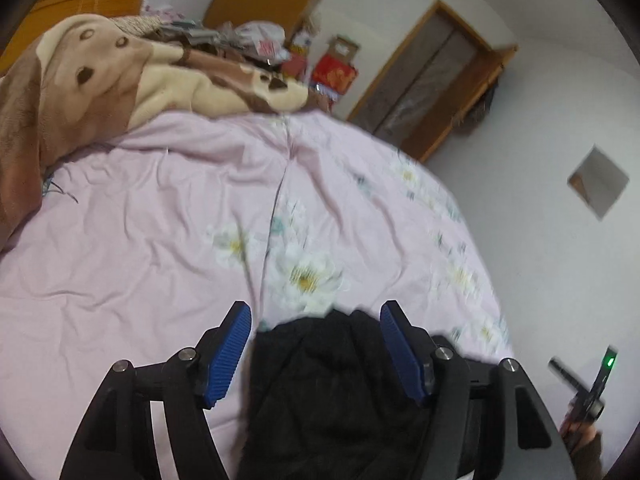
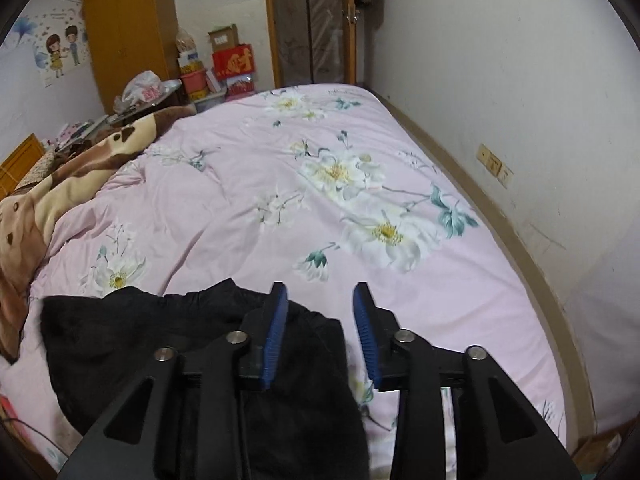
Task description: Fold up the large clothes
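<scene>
Left gripper [image 1: 316,314]: matte black plastic linkage arms with triangular cut-outs, round silver pivot pins at the joints, and two ribbed blue rubber finger pads [image 1: 230,354]. Right gripper [image 2: 320,296]: same build, black linkage with silver pins and ribbed blue pads [image 2: 276,336]. In the left wrist view, its black handle shows a small green indicator light, and a dark brown sleeve cuff [image 1: 588,450] sits below it.

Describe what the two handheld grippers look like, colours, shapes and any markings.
Both the left gripper and the right gripper are black, with angular linkage arms, silver round pivot pins and two ribbed blue finger pads. No cables or markings show.
</scene>
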`<state>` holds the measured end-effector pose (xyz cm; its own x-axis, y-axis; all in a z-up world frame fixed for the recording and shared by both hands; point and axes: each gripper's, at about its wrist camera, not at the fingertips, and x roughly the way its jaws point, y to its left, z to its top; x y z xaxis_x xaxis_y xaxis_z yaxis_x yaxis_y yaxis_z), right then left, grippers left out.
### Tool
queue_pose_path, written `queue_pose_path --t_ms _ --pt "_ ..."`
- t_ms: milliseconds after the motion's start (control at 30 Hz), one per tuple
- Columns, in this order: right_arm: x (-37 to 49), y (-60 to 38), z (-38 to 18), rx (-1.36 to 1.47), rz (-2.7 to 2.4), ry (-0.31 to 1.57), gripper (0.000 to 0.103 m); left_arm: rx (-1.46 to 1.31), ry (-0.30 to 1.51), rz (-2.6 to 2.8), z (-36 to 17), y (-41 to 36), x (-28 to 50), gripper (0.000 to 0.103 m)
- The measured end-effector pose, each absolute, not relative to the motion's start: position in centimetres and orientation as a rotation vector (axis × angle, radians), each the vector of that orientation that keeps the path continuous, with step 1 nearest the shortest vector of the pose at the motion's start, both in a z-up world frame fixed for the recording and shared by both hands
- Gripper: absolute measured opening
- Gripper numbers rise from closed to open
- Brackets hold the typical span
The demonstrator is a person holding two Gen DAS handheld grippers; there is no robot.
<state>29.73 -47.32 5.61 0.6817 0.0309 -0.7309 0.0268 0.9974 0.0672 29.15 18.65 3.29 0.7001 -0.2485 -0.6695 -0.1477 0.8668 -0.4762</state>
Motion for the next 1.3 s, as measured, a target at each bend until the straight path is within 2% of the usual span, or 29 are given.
queue_pose_path --t_ms 133,233,333,433,633,733,800,833,867,900,933,967,1167,1233,1300 --pt "29.1 -49.2 2.9 0.081 0.065 0.880 0.046 -0.520 0.900 -0.092 -0.6 18.5 29.3 0.067" --pt "28.9 -49.5 0.2 0.040 0.120 0.935 0.057 -0.508 0.952 -0.151 -3.2 17.4 29.6 0.068" --pt "29.2 -49.2 -2.0 0.034 0.180 0.964 0.059 -0.478 0.976 -0.165 -4.8 16.0 30.3 0.069" --pt "29.8 -48.7 -3.8 0.054 0.234 0.989 0.070 -0.507 0.992 -0.213 -6.1 15.5 31.4 0.071" --pt "31.3 -47.6 -5.4 0.098 0.318 0.997 0.071 -0.482 1.066 -0.256 -8.4 13.9 34.4 0.071" --pt "32.7 -47.2 -6.7 0.134 0.322 1.070 0.071 -0.514 1.093 -0.268 -9.3 13.3 35.6 0.071" --pt "33.4 -47.4 -7.5 0.199 0.317 1.108 0.066 -0.513 1.107 -0.250 -9.6 13.0 35.8 0.068" --pt "33.5 -47.7 -7.5 0.223 0.312 1.107 0.057 -0.502 1.103 -0.243 -9.5 12.8 35.8 0.063" --pt "33.4 -47.9 -7.4 0.243 0.313 1.089 0.044 -0.488 1.091 -0.246 -9.3 12.6 35.8 0.045" --pt "33.3 -48.0 -7.1 0.247 0.316 1.071 0.039 -0.480 1.085 -0.248 -9.0 12.6 35.7 0.033" --pt "33.2 -48.1 -6.7 0.243 0.315 1.055 0.029 -0.468 1.077 -0.241 -8.7 12.6 35.7 0.027" --pt "33.0 -48.2 -6.1 0.234 0.307 1.033 0.023 -0.453 1.062 -0.231 -8.1 12.7 35.6 0.021" --pt "32.3 -48.7 -1.6 0.249 0.293 0.835 0.019 -0.407 0.903 -0.190 -3.9 13.5 35.5 0.019" --pt "33.5 -48.2 -1.6 0.239 0.281 0.838 0.019 -0.402 0.922 -0.173 -4.5 13.6 36.5 0.019" --pt "35.1 -47.9 -3.3 0.229 0.245 0.913 0.019 -0.421 1.015 -0.137 -7.2 13.7 37.8 0.020"
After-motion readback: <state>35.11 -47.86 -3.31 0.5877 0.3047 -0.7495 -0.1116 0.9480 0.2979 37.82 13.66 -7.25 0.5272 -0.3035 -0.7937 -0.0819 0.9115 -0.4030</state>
